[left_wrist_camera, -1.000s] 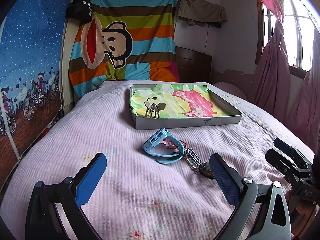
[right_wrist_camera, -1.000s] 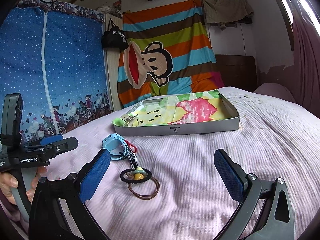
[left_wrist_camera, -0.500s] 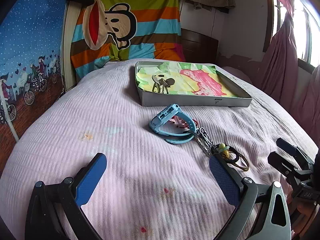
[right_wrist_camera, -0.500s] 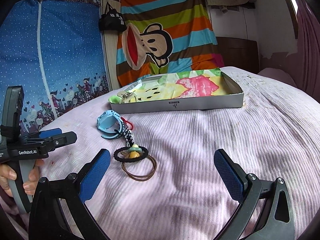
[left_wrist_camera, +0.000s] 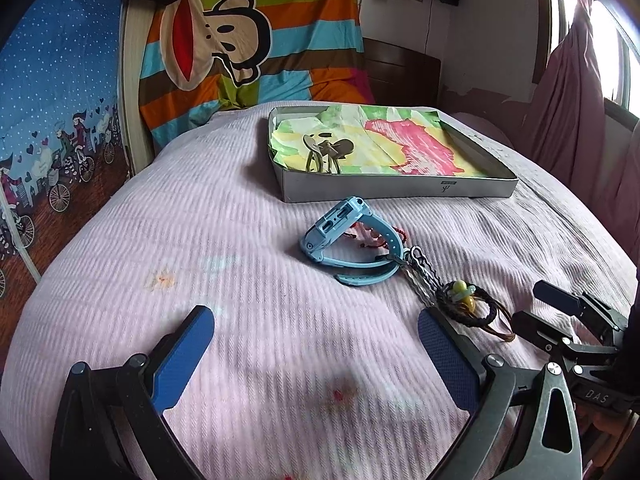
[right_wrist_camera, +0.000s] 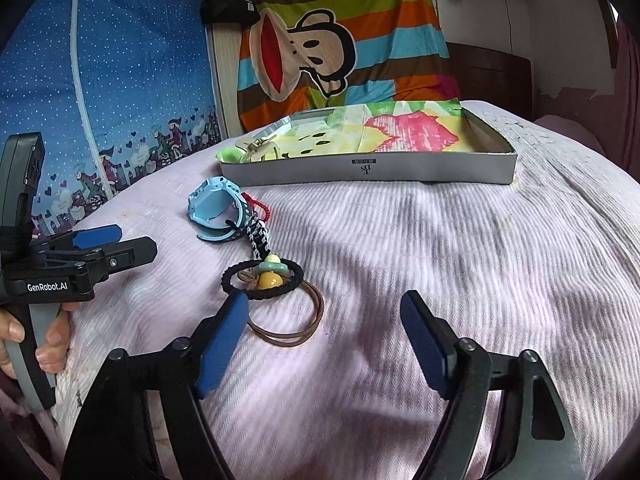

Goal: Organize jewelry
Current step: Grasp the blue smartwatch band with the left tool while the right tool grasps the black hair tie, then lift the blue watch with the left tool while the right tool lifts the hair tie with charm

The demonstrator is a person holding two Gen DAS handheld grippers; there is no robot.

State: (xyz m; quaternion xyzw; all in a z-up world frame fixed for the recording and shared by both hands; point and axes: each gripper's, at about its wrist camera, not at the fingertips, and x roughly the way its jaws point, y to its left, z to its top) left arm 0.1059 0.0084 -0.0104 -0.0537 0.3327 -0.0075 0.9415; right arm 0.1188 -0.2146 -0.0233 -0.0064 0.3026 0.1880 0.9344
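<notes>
On the pink bedspread lie a light blue watch [left_wrist_camera: 346, 236] [right_wrist_camera: 218, 208], a red cord [right_wrist_camera: 260, 206], a black-and-white braided chain [left_wrist_camera: 422, 274] [right_wrist_camera: 258, 240], a black hair tie with yellow and green beads [left_wrist_camera: 468, 304] [right_wrist_camera: 264, 276] and a brown hair tie [right_wrist_camera: 292, 320]. A shallow grey box [left_wrist_camera: 396, 190] [right_wrist_camera: 368, 168] lined with colourful paper stands behind them and holds a hair clip [left_wrist_camera: 320, 158]. My left gripper [left_wrist_camera: 316, 354] is open and empty, in front of the watch. My right gripper [right_wrist_camera: 324, 340] is open and empty, its left pad [right_wrist_camera: 222, 344] beside the brown hair tie.
The bed's edges fall away left and right. A striped cartoon blanket [left_wrist_camera: 248, 52] hangs behind the bed. A blue wardrobe cover [right_wrist_camera: 100, 92] stands at the left and pink curtains [left_wrist_camera: 568, 92] at the right. Each gripper shows in the other's view [right_wrist_camera: 80, 256] [left_wrist_camera: 568, 324].
Both grippers have moved forward and lower toward the jewelry. The right gripper's jaws have narrowed somewhat and its left pad now reaches the brown hair tie.
</notes>
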